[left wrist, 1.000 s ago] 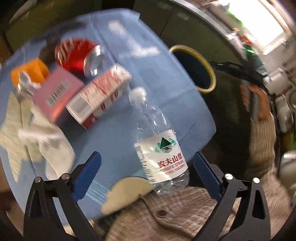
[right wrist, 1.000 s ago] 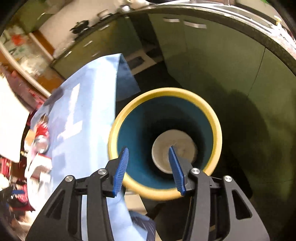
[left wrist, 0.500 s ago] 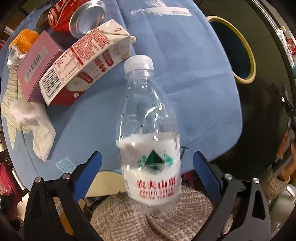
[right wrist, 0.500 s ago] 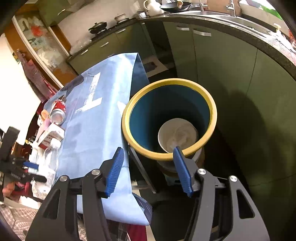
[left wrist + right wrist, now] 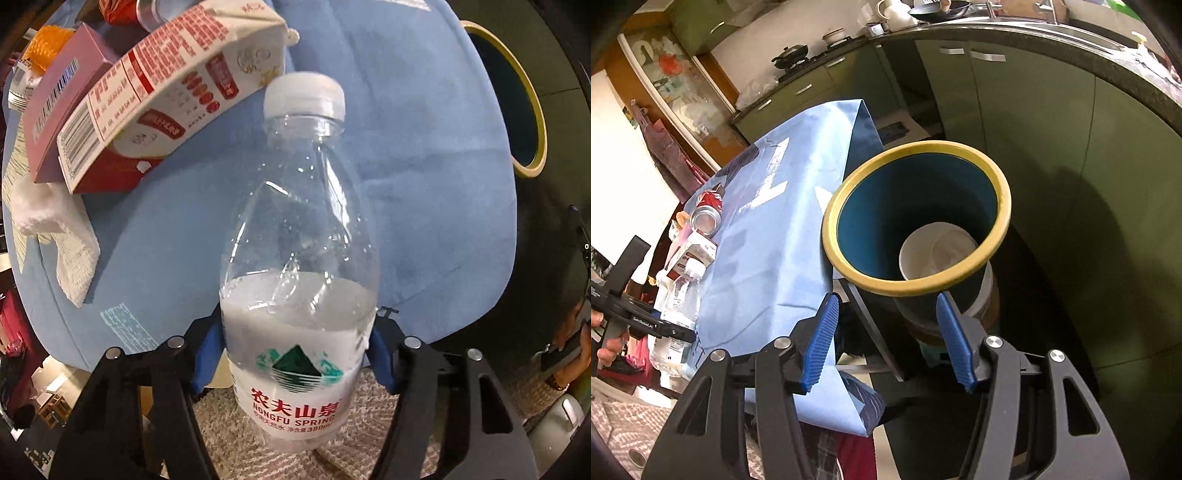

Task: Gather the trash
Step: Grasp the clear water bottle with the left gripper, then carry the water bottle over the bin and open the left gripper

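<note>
While your left gripper (image 5: 297, 354) sits low in the centre of its own view, its blue pads are closed against both sides of the water bottle (image 5: 295, 266) at the label band, so the bottle is held. It stands roughly upright in the frame, white cap (image 5: 304, 96) at the top, clear and nearly empty above the label. Behind it the blue tablecloth (image 5: 417, 155) fills most of the frame. At upper left a red-and-white carton (image 5: 166, 92) lies on its side, leaning over a pink box (image 5: 55, 107). Below them at the left edge is a crumpled white tissue (image 5: 59, 236). A red can (image 5: 125, 11) shows only partly at the top edge, and an orange item (image 5: 44, 44) beside it is too cropped to identify. The yellow-rimmed bin (image 5: 528, 110) appears at upper right, off the cloth's edge.

Your right gripper (image 5: 888, 343) sits at bottom centre of its view, jaws parted about halfway, with nothing between them. Directly beyond the fingertips is the bin (image 5: 960, 284), yellow rim and blue interior, with a white bowl-like container (image 5: 923, 258) inside. The bin stands just beside the table's draped corner. At the far left of this view the left gripper (image 5: 646, 321) and bottle (image 5: 677, 314) are visible. Green cabinets (image 5: 1034, 110) close the background.
</note>
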`<state>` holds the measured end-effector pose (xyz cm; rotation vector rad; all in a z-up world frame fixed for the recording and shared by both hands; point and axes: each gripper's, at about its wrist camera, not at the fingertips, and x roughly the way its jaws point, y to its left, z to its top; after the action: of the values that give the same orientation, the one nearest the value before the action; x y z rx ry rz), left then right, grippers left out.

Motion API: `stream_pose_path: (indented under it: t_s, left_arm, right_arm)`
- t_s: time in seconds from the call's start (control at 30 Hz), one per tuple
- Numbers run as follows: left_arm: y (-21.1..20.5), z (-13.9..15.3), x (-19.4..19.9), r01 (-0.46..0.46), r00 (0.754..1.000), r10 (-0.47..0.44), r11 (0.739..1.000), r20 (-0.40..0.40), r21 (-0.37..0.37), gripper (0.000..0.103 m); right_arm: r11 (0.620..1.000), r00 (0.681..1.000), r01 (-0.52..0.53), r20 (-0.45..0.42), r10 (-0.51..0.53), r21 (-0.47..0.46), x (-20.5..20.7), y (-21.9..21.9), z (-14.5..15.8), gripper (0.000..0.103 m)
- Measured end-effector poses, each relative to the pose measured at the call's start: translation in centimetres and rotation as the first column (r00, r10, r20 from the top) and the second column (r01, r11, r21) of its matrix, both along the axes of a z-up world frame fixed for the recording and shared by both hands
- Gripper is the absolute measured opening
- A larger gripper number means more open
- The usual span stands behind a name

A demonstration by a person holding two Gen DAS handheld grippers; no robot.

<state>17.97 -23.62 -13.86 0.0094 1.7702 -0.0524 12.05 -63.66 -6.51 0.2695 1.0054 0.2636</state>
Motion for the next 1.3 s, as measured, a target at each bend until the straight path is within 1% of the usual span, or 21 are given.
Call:
stream_pose_path:
  t_s: [0.17,0.23,0.43,0.6,0.7,0.8,0.87,0.9,0.97,1.03,1.07,1.13,1.17,1.2,1.27,1.3]
  left_arm:
    - [-0.7,-0.2,-0.3,0.033,0.999,-0.033,0.999,0.020,0.010,0.062]
    - [-1.0,1.1,-0.9,0.050,0.998,-0.050,0.999,0.026,0.014,0.062]
    - [-3.1,2.4,-2.1,0.106,0.993,-0.107,0.994,0.041,0.012,0.062]
    - [-4.6,4.4,-2.5,0.155,0.984,-0.157,0.987,0.084,0.032,0.062]
    - [-5.9,6.4,-2.2,0.179,0.976,-0.179,0.984,0.123,0.012,0.062]
    - [-8.1,9.5,-1.4,0.226,0.955,-0.220,0.974,0.200,-0.010,0.062]
    - [-10.3,11.8,-0.6,0.266,0.932,-0.252,0.964,0.259,-0.020,0.062]
    - [-11.2,12.5,-0.2,0.282,0.925,-0.264,0.959,0.274,-0.026,0.062]
    - [-14.2,14.1,1.0,0.331,0.901,-0.301,0.943,0.313,-0.044,0.062]
    - [-16.7,14.9,2.1,0.372,0.879,-0.333,0.926,0.342,-0.056,0.062]
    - [-18.6,15.4,3.1,0.400,0.862,-0.352,0.914,0.364,-0.064,0.062]
    - [-21.2,15.6,4.7,0.429,0.846,-0.369,0.900,0.384,-0.078,0.062]
    - [-23.0,15.5,6.0,0.445,0.836,-0.377,0.891,0.399,-0.090,0.062]
    - [-23.9,15.2,6.8,0.455,0.829,-0.382,0.885,0.409,-0.095,0.062]
    - [-25.7,13.5,9.4,0.475,0.815,-0.391,0.874,0.428,-0.106,0.062]
    - [-26.6,12.5,10.4,0.480,0.813,-0.393,0.870,0.431,-0.113,0.062]
  right_arm:
    - [1.000,1.000,0.009,0.011,-0.009,0.009,-0.5,-0.7,0.2,0.056]
    - [1.000,1.000,0.011,0.012,-0.011,0.012,-0.8,-0.8,0.1,0.056]
    - [1.000,1.000,0.016,0.001,-0.016,0.014,-1.0,-1.0,-0.3,0.056]
    - [1.000,1.000,0.021,0.008,-0.022,0.015,-1.1,-1.1,-0.1,0.056]
    - [0.999,0.999,0.030,0.019,-0.030,0.010,-1.6,-1.3,0.3,0.056]
    - [0.998,0.998,0.056,0.037,-0.056,0.004,-2.4,-2.0,1.0,0.056]
    - [0.997,0.996,0.073,0.044,-0.073,0.004,-3.0,-2.5,1.3,0.056]
    - [0.997,0.995,0.083,0.045,-0.083,0.001,-3.4,-2.8,1.4,0.056]
    - [0.995,0.994,0.101,0.044,-0.100,-0.006,-4.0,-3.3,1.5,0.056]
    - [0.993,0.993,0.116,0.038,-0.115,-0.005,-4.6,-3.9,1.4,0.056]
    - [0.992,0.992,0.126,0.032,-0.126,-0.004,-4.9,-4.2,1.2,0.056]
    - [0.989,0.989,0.148,0.016,-0.148,0.002,-5.4,-4.9,0.8,0.056]
    - [0.987,0.987,0.159,0.008,-0.159,0.006,-5.7,-5.2,0.6,0.056]
    - [0.986,0.986,0.168,0.000,-0.168,0.008,-5.9,-5.4,0.3,0.056]
    - [0.983,0.983,0.185,-0.017,-0.185,0.013,-6.4,-5.9,-0.1,0.056]
    - [0.981,0.981,0.193,-0.027,-0.192,0.019,-6.6,-6.1,-0.4,0.056]
